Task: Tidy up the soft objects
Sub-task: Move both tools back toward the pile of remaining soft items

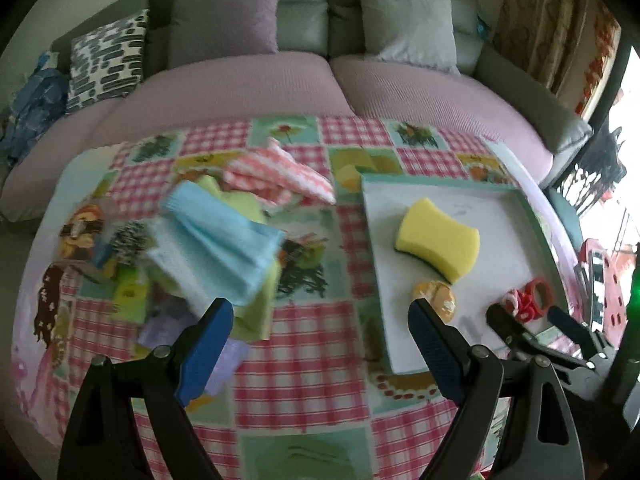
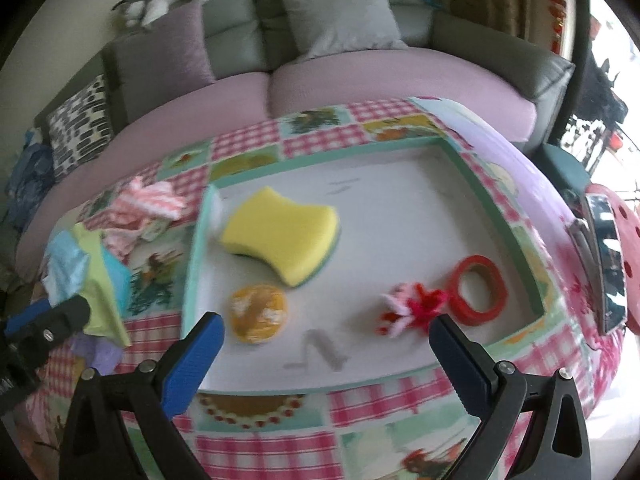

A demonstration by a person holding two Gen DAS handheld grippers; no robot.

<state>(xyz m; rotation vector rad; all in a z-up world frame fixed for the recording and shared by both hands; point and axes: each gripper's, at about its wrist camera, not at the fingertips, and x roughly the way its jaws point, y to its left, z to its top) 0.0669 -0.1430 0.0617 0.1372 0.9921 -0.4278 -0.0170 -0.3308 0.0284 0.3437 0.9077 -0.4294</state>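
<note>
Over on your left, the heap of cloths (image 1: 216, 248) is lying loose on the patchwork tablecloth (image 1: 304, 344), a blue cloth (image 1: 228, 240) draped over green and white ones, lilac peeking out underneath, and a pink-striped cloth (image 1: 276, 176) crumpled just behind it. Your left gripper (image 1: 320, 320) is hanging above the table between the heap and the tray, jaws spread wide and carrying nothing. So you are looking to be between picks, with the cloths not yet sorted. Moving right, the white tray (image 2: 400, 208) with its green rim is holding the yellow sponge (image 2: 280, 236), thick and springy-looking with a dark scouring base, then the round orange scrubber (image 2: 258, 312) near the front edge, then a red-and-pink fluffy piece (image 2: 408, 308) touching a red ring (image 2: 478, 290). Your right gripper (image 2: 326, 354) is hovering over the tray's front, jaws also wide apart and empty. For the next move you are probably wanting the left one swinging back over the heap, pinching a single layer at its raised edge so the floppy cloths beneath are not dragging along.
</note>
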